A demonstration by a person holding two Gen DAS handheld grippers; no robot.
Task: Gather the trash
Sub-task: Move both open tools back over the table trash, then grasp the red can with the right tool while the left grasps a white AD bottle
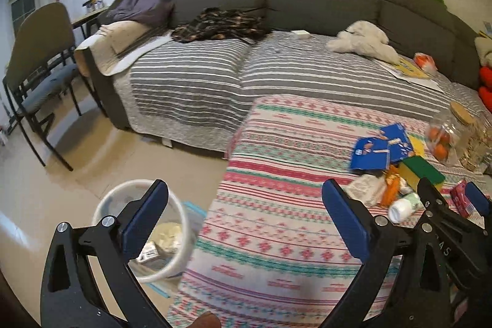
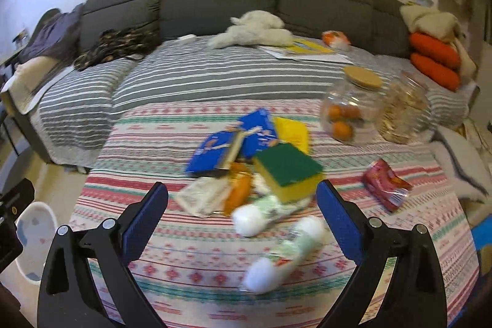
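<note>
Right wrist view: right gripper [image 2: 243,211] spread wide and empty, nearest white-capped tube [image 2: 286,254] lying diagonally just ahead, below the sponge [image 2: 287,168]. Left gripper [image 1: 244,215] also apart, over by the bin [image 1: 101,205].

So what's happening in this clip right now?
A person is clearing trash off a patterned tablecloth. Both hand-held grippers are open and empty. The right hand-held gripper faces the pile: blue packets, a sponge, small white bottles and a red wrapper. The left hand-held gripper sits by the table edge, above a white bin already holding some scraps.
</note>
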